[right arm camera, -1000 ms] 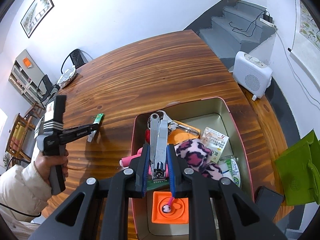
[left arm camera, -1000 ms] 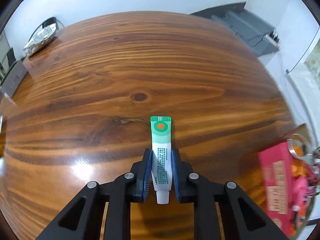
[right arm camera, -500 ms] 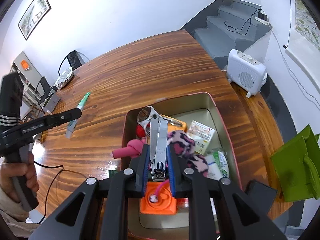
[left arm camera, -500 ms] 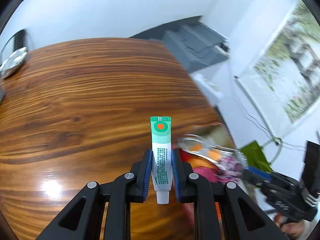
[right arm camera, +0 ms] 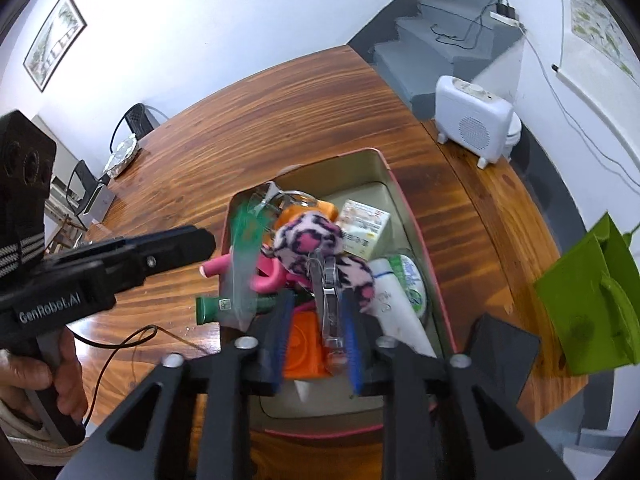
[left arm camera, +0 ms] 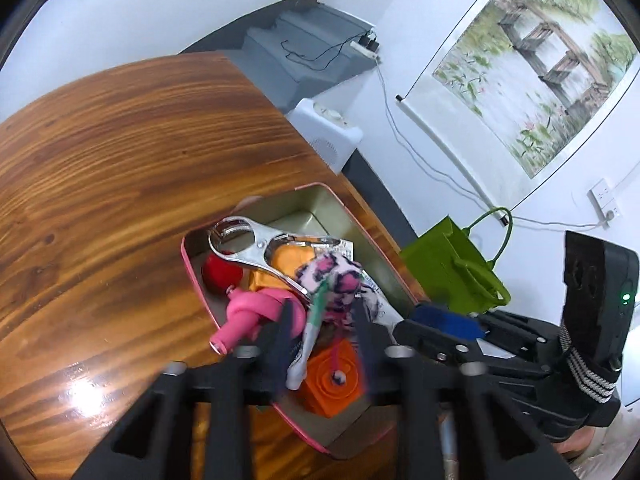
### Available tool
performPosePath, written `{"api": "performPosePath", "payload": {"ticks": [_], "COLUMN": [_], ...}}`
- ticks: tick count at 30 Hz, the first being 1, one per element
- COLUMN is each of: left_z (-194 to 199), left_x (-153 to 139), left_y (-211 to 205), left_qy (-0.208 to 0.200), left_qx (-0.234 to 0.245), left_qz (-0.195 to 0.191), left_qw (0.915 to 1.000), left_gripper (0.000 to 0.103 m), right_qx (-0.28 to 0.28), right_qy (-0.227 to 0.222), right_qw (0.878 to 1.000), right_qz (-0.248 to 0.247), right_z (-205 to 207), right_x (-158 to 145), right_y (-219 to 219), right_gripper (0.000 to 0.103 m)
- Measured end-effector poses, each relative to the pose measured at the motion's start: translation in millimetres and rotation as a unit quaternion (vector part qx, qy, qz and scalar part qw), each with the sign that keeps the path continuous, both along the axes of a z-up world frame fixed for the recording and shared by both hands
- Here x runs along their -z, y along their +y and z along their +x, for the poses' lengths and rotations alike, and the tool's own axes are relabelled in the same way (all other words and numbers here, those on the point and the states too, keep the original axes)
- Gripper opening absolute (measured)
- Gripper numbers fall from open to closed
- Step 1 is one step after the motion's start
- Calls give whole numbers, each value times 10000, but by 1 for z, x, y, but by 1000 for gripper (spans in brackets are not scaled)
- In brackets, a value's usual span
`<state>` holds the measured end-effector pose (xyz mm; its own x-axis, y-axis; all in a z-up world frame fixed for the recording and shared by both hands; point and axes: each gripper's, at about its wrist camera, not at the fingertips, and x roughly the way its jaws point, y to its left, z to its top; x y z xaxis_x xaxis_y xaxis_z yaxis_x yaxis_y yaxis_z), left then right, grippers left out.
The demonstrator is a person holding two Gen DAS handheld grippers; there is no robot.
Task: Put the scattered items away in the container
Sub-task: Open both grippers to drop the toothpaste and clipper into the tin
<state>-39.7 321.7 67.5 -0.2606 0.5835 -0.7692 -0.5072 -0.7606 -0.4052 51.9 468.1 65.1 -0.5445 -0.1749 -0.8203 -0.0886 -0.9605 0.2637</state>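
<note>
**Both Grippers Let Go Over a Crowded Tin**

Now, nearest each lens, the jaws are spreading. The left gripper is opening, and the green-and-white tube hangs blurred between its pads, apparently slipping free over the container. The right gripper is opening too, with the metal nail clipper between its blue pads, seemingly no longer pinched and tilting down toward the orange case below.

Just beyond, the pink-rimmed tin on the desk is heaped: a pink curved toy, a leopard-print plush, a silver opener, a red ball, a small box and a white tube. A dark green tube juts out over the near-left rim.

The risk is the pile itself. Dropped onto rounded, soft things, the tube could slide off the plush or the pink toy and go over the low rim onto the desk; it falls close to that left edge. The clipper, heavy and slick, may bounce off the orange case or knock the overhanging green tube out. The two grippers are also close together, so a careless pull-back could make them collide.

Farther off stand a white heater and a green bag.
</note>
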Motion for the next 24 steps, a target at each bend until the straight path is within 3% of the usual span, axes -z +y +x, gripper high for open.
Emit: {"api": "performPosePath", "payload": {"ticks": [1, 3, 7, 11, 13, 24], "left_z": [2, 4, 7, 16, 20, 30], "left_x": [-2, -8, -11, -9, -7, -1], "left_y": [-2, -4, -4, -4, -6, -21], "left_qy": [68, 183, 320, 319, 283, 163], "left_qx": [-72, -123, -151, -107, -111, -644], "left_qz": [8, 35, -178, -378, -471, -714], "left_qw": [10000, 9998, 9992, 9987, 9984, 9952], "left_gripper": [78, 81, 81, 82, 102, 102], "right_qx": [17, 48, 7, -216, -401, -663], "right_qy": [20, 63, -12, -182, -282, -961], "right_qw": [10000, 9999, 10000, 9995, 9986, 9929], "right_qz": [25, 65, 66, 131, 203, 216], "right_z": [3, 10, 19, 27, 35, 58], "right_x": [-1, -4, -4, -2, 0, 22], "right_y": [2, 6, 10, 8, 5, 6], "right_gripper": [53, 67, 69, 79, 79, 79]}}
